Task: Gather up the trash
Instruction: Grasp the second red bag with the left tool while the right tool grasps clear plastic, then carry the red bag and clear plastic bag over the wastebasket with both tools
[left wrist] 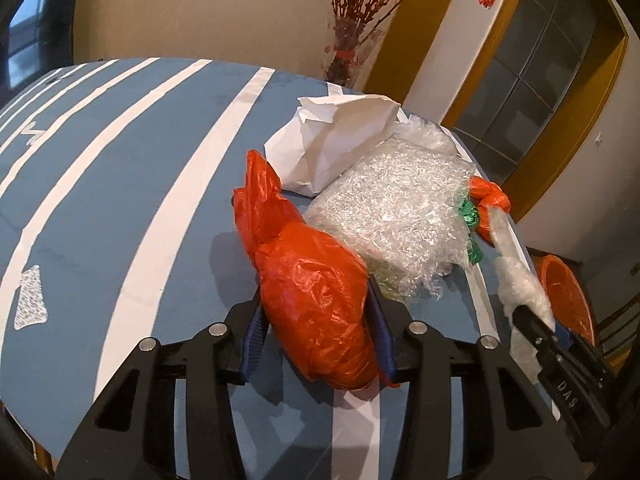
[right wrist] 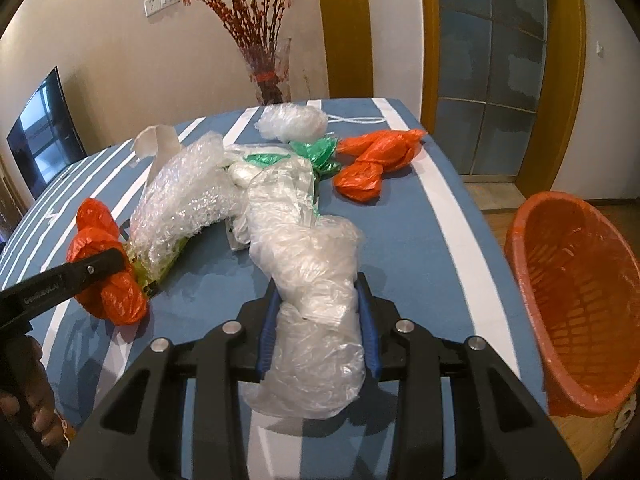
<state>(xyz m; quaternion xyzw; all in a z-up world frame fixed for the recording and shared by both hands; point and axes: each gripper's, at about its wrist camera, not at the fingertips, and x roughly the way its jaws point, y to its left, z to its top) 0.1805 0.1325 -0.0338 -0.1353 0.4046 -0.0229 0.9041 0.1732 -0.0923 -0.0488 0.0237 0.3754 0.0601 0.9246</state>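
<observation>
**Both bags pinched, now lift clean and carry to the bin**

Nearest to me, my left hand-held gripper (left wrist: 316, 320) has its blue pads pressed on either side of a crumpled orange bag (left wrist: 316, 304) lying on the striped tabletop (left wrist: 120, 184). My right hand-held gripper (right wrist: 318, 320) is clamped on a clear plastic bag (right wrist: 308, 280) that trails away from it across the cloth.

I judge the step in hand is lifting both bundles. The plastic is slippery and squashes, so I would hold the squeeze firm and rise straight up before moving sideways.

Just beyond the orange bag lies the bubble wrap (left wrist: 392, 216), touching it, with white paper (left wrist: 332, 144) behind. The clear bag's far end lies against that same pile, so I'd lift slowly in case it drags a neighbour along.

The orange basket (right wrist: 576, 288) stands off the tabletop's right edge, a short carry for the right load. Farther back, a second orange bag (right wrist: 376, 160) and a green bag (right wrist: 316, 152) wait their turn.
</observation>
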